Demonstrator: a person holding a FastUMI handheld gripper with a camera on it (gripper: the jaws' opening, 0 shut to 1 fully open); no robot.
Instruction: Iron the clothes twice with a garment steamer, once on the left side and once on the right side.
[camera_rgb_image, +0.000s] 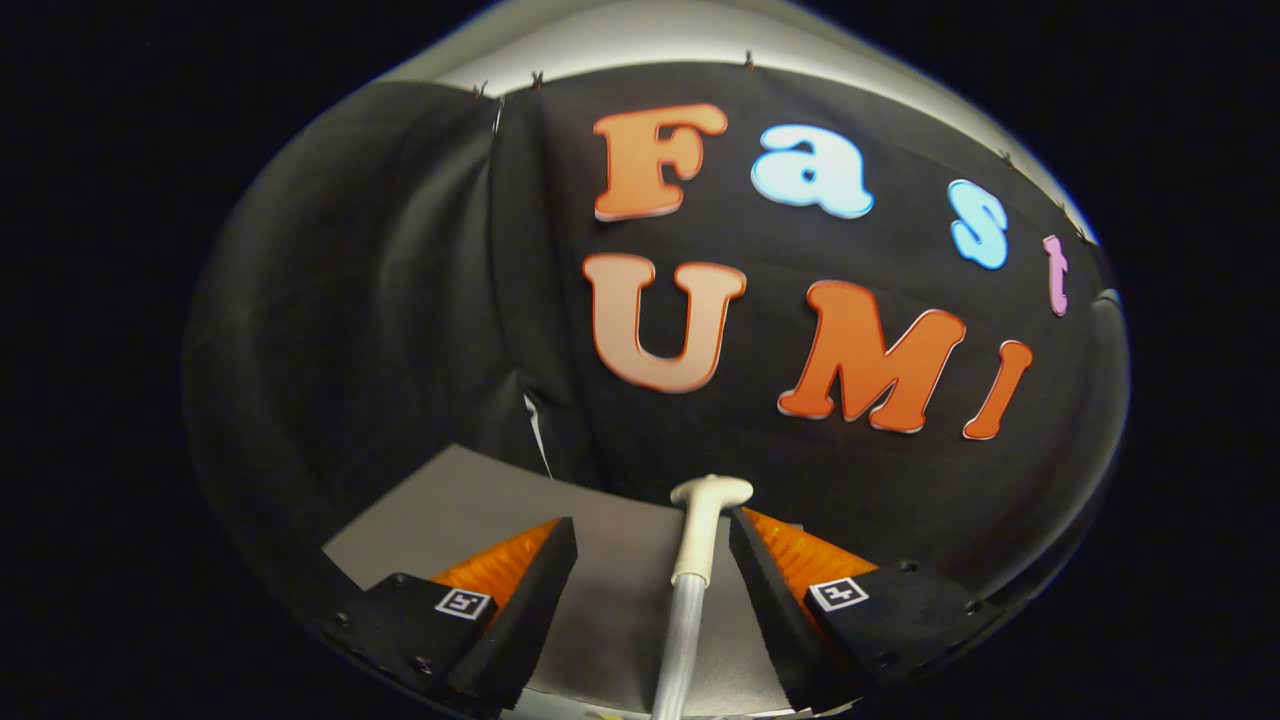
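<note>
Claw (652, 548) fingers apart, steamer (698, 530) between them (nearer the right one), grey surface (480, 500) edge just beyond.

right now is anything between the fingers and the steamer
Nothing visible. The gripper is open and the white steamer stands upright in the gap, close beside one finger, over the grey table. Whether that finger touches it I cannot tell.

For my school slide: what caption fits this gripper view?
Open tongs around a white steamer handle above a grey table.
</note>
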